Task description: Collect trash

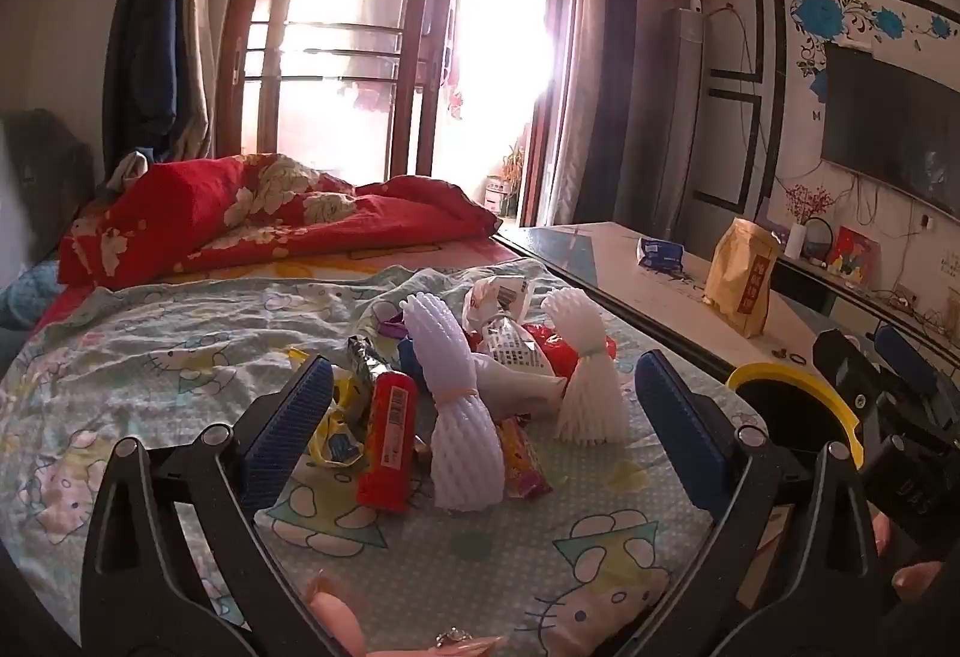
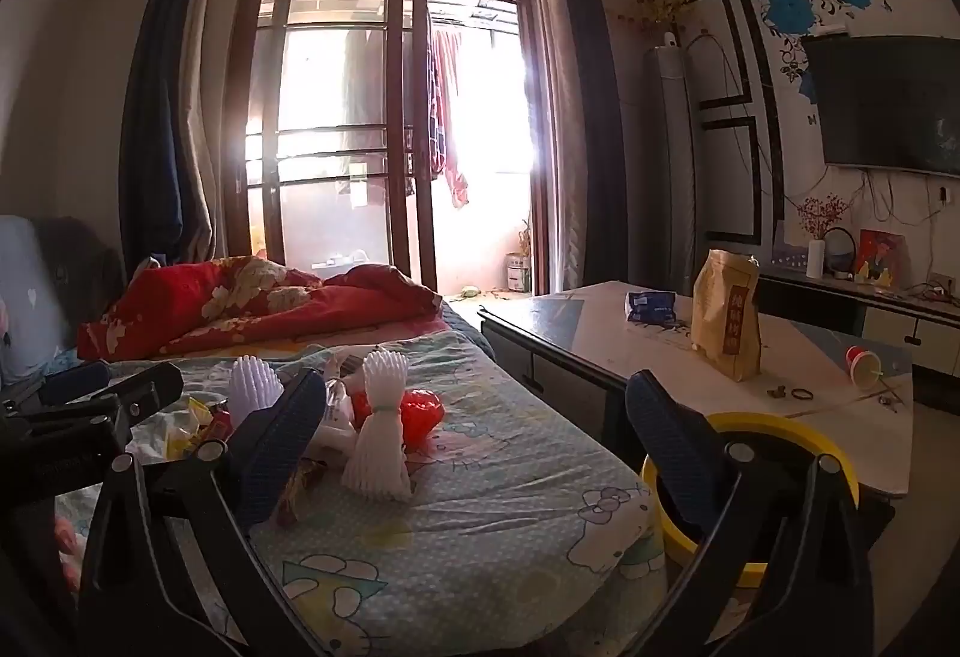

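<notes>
So, left to right: the left gripper (image 1: 480, 411) is held just above the bed sheet (image 1: 180, 357), jaws spread wide with nothing between the pads. The trash pile (image 1: 474, 381) is seen dead ahead of it, framed between the blue fingers (image 1: 288, 429). Nearest the left finger a red wrapper (image 1: 387, 447) is laid with its long axis running away from the camera, roughly in line with the fingers, so a straight push forward and a squeeze would probably do it. Just beside it a white foam net (image 1: 462, 417) is lying the same way, and a second foam net (image 1: 585, 381) stands further right.

The right gripper (image 2: 474, 441) is also held wide apart and empty. From its view the pile is off to the left, so the left hand is judged the nearer one. The yellow bin (image 2: 780, 429), down between bed and table (image 2: 600, 321), is shown properly only in the right view; in the left view just a slice of rim is caught. The wrappers are mostly hidden in the right view.
</notes>
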Demonstrator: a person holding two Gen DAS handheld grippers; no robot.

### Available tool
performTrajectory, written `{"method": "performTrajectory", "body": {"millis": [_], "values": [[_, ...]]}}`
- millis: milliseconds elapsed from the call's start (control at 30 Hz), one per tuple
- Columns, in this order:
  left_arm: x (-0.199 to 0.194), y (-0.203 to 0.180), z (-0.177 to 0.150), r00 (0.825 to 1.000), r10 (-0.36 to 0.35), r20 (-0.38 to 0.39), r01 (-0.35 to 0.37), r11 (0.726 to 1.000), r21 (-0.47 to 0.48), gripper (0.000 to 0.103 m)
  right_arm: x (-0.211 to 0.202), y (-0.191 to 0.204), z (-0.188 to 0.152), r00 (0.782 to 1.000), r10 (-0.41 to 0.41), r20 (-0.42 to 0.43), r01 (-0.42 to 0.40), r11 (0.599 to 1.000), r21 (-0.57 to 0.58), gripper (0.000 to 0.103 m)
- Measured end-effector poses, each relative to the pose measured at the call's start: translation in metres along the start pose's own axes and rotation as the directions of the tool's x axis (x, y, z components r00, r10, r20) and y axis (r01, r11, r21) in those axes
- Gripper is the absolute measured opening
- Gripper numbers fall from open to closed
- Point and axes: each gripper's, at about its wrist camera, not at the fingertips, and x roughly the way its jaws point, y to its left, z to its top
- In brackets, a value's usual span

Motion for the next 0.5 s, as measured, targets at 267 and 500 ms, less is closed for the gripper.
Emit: {"method": "performTrajectory", "body": {"millis": [267,500], "values": [[-0.0020,0.0008,0.0015,1.000,-0.002,0.001,0.002,1.000,-0.001,0.093,0.0016,-0.0012,-0.0029,1.000,0.000,-0.005,0.000,1.000,-0.002,0.097],[-0.0022,0.0011,0.0053,1.000,0.003,0.006,-0.003,1.000,0.005,0.093,0.0035,-0.0001,-0.0064,1.000,0.003,-0.010,-0.003,1.000,-0.006,0.097]]}}
